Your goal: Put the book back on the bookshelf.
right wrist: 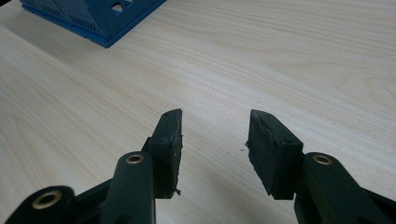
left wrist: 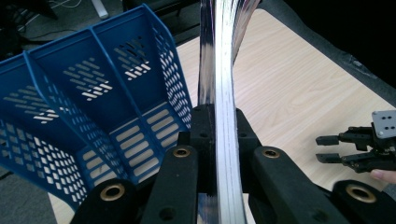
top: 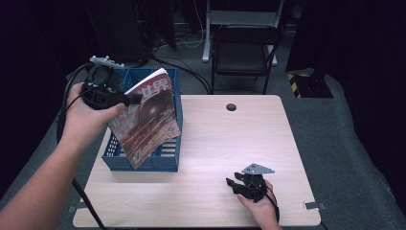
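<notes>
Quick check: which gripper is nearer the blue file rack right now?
Left. The left gripper holds a magazine right above the blue file rack; the right gripper rests apart, open, on the table.

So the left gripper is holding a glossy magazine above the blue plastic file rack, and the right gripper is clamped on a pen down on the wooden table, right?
Not quite. The right gripper holds nothing: the right gripper view shows its jaws apart over the bare wooden table. The rest stands: the left gripper holds the glossy magazine above the blue plastic file rack.
</notes>
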`<action>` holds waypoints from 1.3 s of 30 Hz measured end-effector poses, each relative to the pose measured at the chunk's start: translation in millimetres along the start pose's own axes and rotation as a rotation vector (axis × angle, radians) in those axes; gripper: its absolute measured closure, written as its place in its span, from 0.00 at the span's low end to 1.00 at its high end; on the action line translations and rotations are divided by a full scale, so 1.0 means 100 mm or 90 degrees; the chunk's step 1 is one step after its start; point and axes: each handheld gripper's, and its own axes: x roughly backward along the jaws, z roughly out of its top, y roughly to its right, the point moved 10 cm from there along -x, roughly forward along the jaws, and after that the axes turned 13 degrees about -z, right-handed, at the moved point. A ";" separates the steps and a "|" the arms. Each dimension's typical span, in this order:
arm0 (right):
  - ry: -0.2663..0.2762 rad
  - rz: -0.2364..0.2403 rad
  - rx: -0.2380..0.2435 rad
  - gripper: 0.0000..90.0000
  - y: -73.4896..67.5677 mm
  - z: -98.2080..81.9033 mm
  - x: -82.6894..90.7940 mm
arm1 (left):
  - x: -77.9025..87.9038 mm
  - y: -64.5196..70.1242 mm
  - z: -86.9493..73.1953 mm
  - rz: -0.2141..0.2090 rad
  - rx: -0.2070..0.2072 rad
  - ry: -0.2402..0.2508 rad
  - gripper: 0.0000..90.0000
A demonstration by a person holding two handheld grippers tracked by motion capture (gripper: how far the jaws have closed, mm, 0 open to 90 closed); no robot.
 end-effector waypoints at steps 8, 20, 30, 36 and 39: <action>-0.003 0.002 0.001 0.61 -0.01 -0.01 0.01 | 0.04 -0.11 0.00 0.019 0.013 0.006 0.93; -0.004 0.002 -0.001 0.61 -0.02 -0.01 0.00 | 0.10 -0.27 -0.02 0.043 0.038 0.013 0.93; -0.002 0.003 0.002 0.61 -0.02 -0.01 -0.01 | 0.10 -0.42 -0.04 0.061 0.063 0.017 0.93; -0.003 0.003 0.003 0.61 -0.02 -0.01 -0.01 | 0.10 -0.52 -0.05 0.073 0.076 0.018 0.93; 0.001 0.003 0.004 0.61 -0.01 -0.01 -0.01 | 0.10 -0.57 -0.05 0.081 0.086 0.019 0.93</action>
